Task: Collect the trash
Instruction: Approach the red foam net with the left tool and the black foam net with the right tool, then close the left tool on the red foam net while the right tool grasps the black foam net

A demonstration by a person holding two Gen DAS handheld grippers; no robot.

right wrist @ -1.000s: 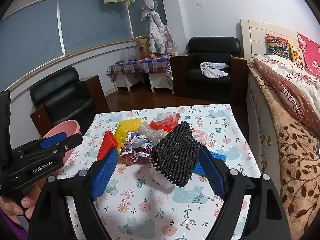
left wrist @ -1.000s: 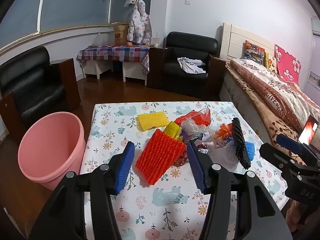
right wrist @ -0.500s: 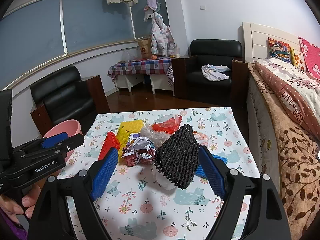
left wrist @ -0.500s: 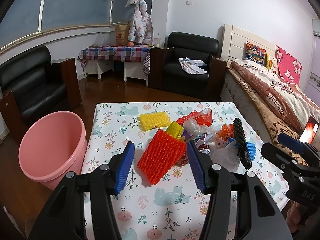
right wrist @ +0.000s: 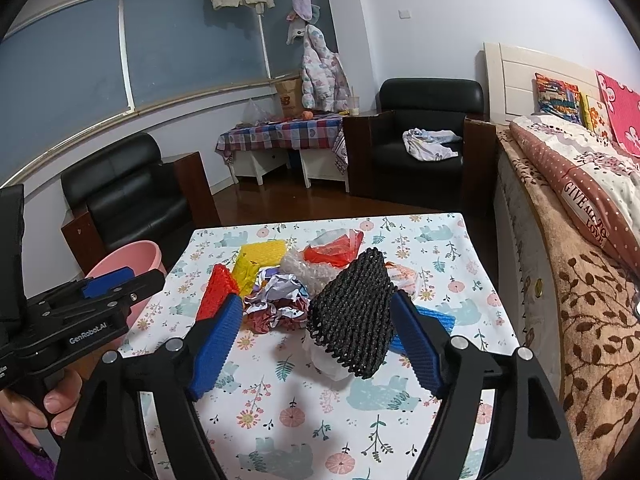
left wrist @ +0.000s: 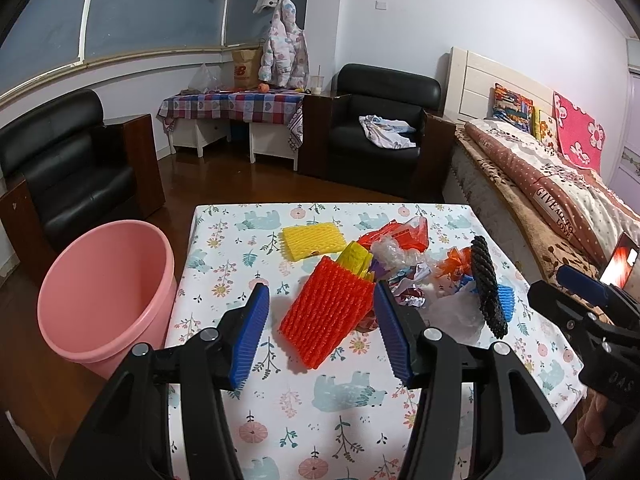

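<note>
Ribbed red foam netting (left wrist: 326, 314) and crumpled paper (right wrist: 278, 300) lie on a smooth printed tablecloth (left wrist: 340, 420).

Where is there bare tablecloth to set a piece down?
Free: the near strip of the table in front of both grippers, and the far edge beyond the yellow foam net. Crowded: the middle, from the red foam net to the black foam net.

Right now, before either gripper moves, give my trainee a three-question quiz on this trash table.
1. True or false: the left gripper is clamped on the red foam net.
2. What stands on the floor left of the table? A) black armchair B) pink bucket C) blue crate
3. Fill in: the foam net in front of the right gripper is coloured ____.

Key: 1 false, jaws open; 2 B; 3 black.
</note>
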